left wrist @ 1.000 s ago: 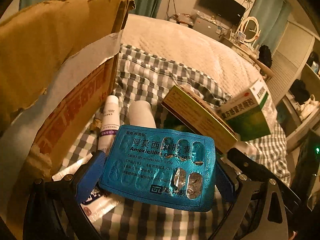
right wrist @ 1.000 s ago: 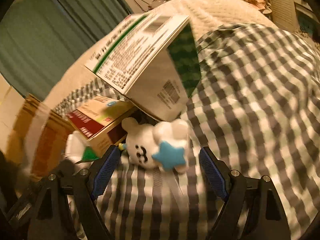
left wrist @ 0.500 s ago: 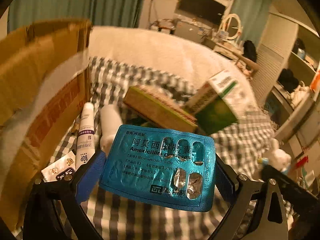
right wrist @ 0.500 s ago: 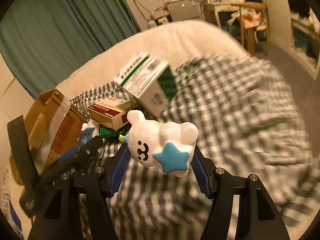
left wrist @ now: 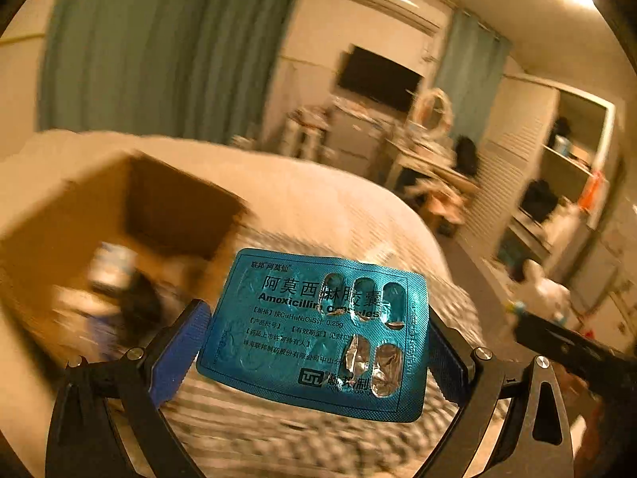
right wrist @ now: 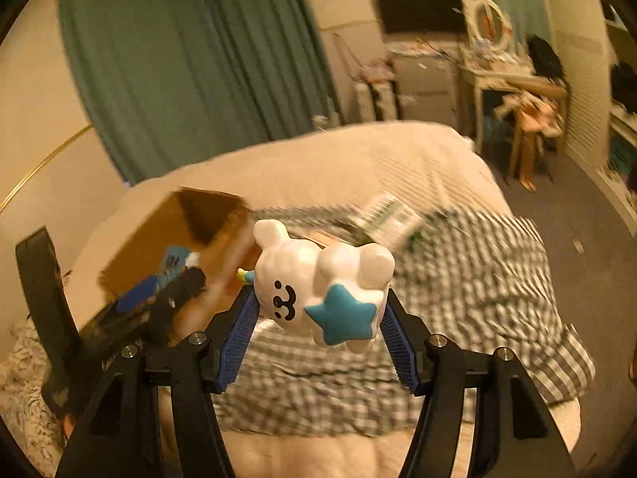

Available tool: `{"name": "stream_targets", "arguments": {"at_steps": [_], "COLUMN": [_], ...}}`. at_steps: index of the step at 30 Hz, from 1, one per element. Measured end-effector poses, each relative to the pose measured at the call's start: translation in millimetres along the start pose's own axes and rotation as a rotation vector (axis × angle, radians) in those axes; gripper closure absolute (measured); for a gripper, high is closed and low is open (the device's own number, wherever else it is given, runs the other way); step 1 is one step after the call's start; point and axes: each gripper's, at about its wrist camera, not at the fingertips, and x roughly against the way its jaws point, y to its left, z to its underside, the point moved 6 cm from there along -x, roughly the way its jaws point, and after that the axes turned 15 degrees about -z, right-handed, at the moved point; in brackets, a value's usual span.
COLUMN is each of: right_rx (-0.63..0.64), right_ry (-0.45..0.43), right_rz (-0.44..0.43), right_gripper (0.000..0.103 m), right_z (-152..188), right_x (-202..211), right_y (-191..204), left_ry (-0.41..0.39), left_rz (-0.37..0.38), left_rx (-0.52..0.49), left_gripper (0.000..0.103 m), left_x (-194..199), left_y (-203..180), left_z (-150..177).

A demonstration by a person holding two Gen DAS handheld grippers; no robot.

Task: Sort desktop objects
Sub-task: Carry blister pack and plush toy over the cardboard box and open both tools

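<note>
Left gripper jaws clamp blister pack; right gripper jaws pinch toy. Centre each over cardboard box before releasing.

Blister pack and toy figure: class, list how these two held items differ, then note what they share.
The blister pack is flat, teal foil with print; the toy figure is rounded and white with a blue star. The pack has several burst pockets; the figure looks whole. Shared: each is clamped between blue pads, the pack in the left tool, the figure in the right tool.
</note>
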Motion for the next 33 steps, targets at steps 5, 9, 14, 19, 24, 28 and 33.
{"name": "stream_targets", "arguments": {"at_steps": [5, 9, 14, 19, 24, 28, 33], "right_rx": [0.027, -0.010, -0.068, -0.104, -0.105, -0.005, -0.100], "right_ry": [0.006, 0.066, 0.148, 0.089, 0.046, -0.071, -0.090], "right_rz": [-0.124, -0.229, -0.298, -0.281, -0.250, -0.081, -0.032], "right_gripper": [0.042, 0.042, 0.041, 0.009, 0.009, 0.009, 0.009], "right_z": [-22.8, -31.4, -43.5, -54.4, -50.4, -43.5, -8.7], "right_x": [-38.7, -94.3, -176.2, -196.8, -161.0, -97.5, -42.1], "right_y": [68.3, 102.9, 120.7, 112.9, 79.9, 39.6, -11.0], "left_ry": [-0.013, 0.011, 0.121, 0.149, 0.142, 0.055, 0.063], "left_rz": [-0.158, -0.267, -0.232, -0.358, -0.398, -0.295, -0.086], "left_rx": [0.043, 0.019, 0.029, -0.099, -0.067, -0.003, -0.034], "left_gripper": [0.002, 0.002, 0.001, 0.000, 0.000, 0.000, 0.000], "left_x": [-5.2, -28.0, -83.4, -111.4, -110.4, -80.8, -50.4], "left_y": [93.2, 149.1, 171.2, 160.1, 148.6, 111.9, 34.3], "left_z": [-48.4, -57.8, -47.6, -34.8, -35.1, -32.6, -3.0]}}
